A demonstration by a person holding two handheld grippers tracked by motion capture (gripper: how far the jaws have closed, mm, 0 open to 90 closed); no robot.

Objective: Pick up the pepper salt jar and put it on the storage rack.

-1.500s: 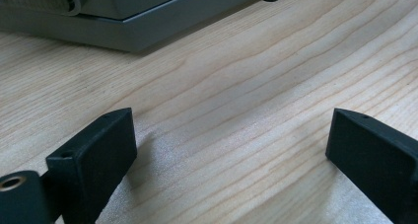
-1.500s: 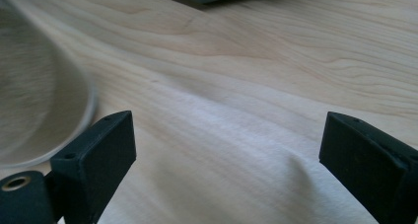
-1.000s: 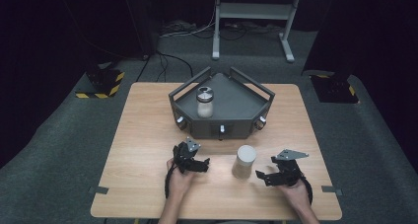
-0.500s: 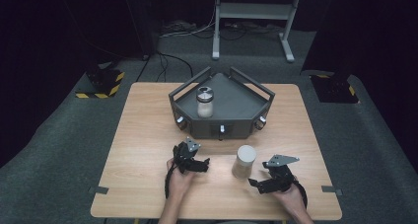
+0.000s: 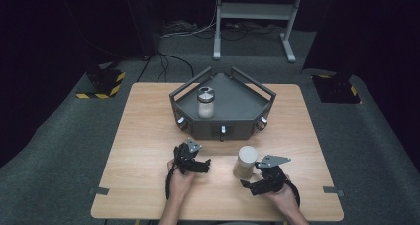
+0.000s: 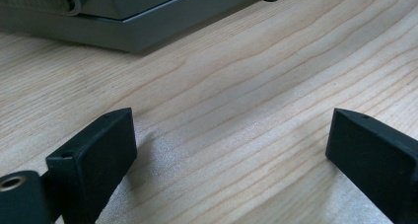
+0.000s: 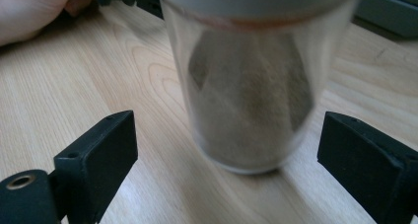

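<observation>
Right tongs (image 7: 226,150) open, jar (image 7: 251,86) just ahead, untouched.

Your right gripper (image 7: 224,155) has the jar (image 7: 251,86) dead ahead, bare wood either side. To your left gripper's (image 6: 231,150) front, open table (image 6: 256,76), then the grey tray (image 6: 123,17) walls it off.

Both grippers' jaws wide apart
</observation>
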